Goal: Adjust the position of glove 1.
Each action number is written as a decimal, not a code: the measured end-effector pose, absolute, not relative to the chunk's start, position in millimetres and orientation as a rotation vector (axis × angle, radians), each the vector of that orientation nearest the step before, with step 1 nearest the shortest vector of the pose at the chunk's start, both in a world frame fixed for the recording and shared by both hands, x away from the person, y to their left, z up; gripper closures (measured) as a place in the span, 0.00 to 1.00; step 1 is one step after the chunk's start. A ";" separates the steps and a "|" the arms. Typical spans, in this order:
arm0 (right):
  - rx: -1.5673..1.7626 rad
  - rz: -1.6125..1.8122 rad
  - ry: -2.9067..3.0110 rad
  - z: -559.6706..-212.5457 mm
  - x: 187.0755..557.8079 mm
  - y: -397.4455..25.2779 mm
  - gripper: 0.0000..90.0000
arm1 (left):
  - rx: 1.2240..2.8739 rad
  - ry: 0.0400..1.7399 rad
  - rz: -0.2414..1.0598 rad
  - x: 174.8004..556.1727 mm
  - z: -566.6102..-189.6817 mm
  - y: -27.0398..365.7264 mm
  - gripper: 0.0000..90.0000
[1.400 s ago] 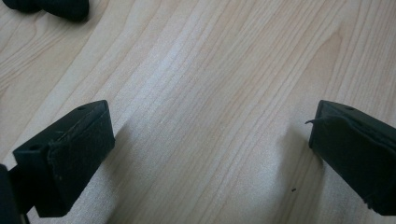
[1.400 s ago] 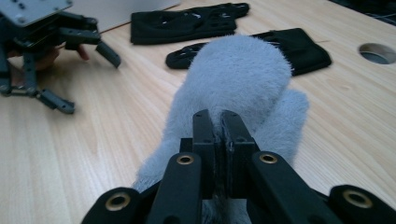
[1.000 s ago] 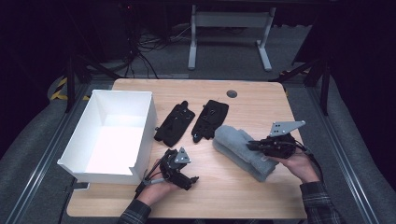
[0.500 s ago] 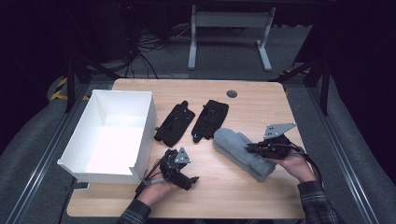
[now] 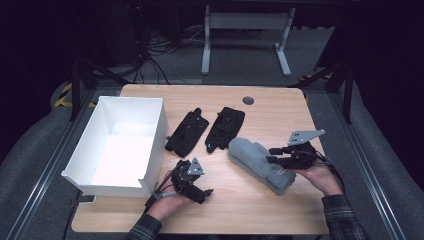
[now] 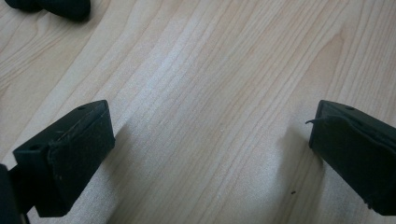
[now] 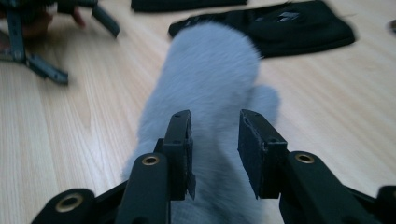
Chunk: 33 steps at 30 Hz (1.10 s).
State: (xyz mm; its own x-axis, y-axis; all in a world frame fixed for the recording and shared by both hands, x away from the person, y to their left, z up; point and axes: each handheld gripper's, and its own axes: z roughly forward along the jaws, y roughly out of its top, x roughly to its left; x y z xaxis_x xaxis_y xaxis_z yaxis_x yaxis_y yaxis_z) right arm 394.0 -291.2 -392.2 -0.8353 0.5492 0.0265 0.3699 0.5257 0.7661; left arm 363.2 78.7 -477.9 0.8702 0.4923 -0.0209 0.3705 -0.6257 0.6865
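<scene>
Beside the white box (image 5: 120,145), the left gripper (image 5: 192,182) rests with jaws wide apart over bare table (image 5: 240,205). Rightward, the right gripper (image 5: 274,155) straddles the grey mitten (image 5: 257,162), jaws part-closed, not yet pinching; squeezing comes next, I'd say.

grey fuzzy mitten (image 5: 260,160), soft and plump, lying flat on the wooden table (image 5: 280,107), set diagonally, cuff end toward the table's near right, thumb bump on one side, just beside a black glove (image 5: 225,127)
</scene>
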 end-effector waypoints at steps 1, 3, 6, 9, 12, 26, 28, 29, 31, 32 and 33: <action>0.796 1.205 2.532 -389.9 393.5 -294.3 0.75 | 2.315 0.619 0.218 363.3 -477.9 78.7 0.00; 0.838 1.227 2.499 -386.8 393.0 -303.3 0.85 | 2.315 0.619 0.219 363.3 -477.9 78.7 0.00; 0.906 1.178 2.475 -390.4 393.8 -311.6 0.98 | 2.314 0.620 0.218 363.1 -477.9 78.6 0.01; 0.955 1.127 2.453 -401.1 394.7 -321.0 1.00 | 2.312 0.620 0.214 363.0 -478.0 78.6 0.01; 0.972 1.101 2.447 -407.9 394.6 -326.9 1.00 | 2.312 0.621 0.214 363.0 -478.0 78.5 0.01; 0.964 0.938 2.552 -437.3 376.1 -330.2 1.00 | 2.312 0.621 0.214 363.0 -478.0 78.7 0.01; 0.950 0.943 2.564 -438.9 371.5 -327.4 1.00 | 2.312 0.621 0.213 363.0 -478.0 78.7 0.01; 0.947 0.947 2.572 -438.9 370.4 -326.6 1.00 | 2.312 0.621 0.213 363.0 -478.0 78.7 0.01; 0.938 0.954 2.588 -439.2 367.4 -323.7 1.00 | 2.312 0.621 0.214 363.0 -478.0 78.7 0.01; 0.925 0.956 2.598 -439.7 365.3 -321.4 1.00 | 2.312 0.620 0.213 363.0 -478.0 78.7 0.01; 0.907 0.963 2.614 -440.2 362.1 -317.4 1.00 | 2.312 0.620 0.213 363.0 -478.0 78.7 0.01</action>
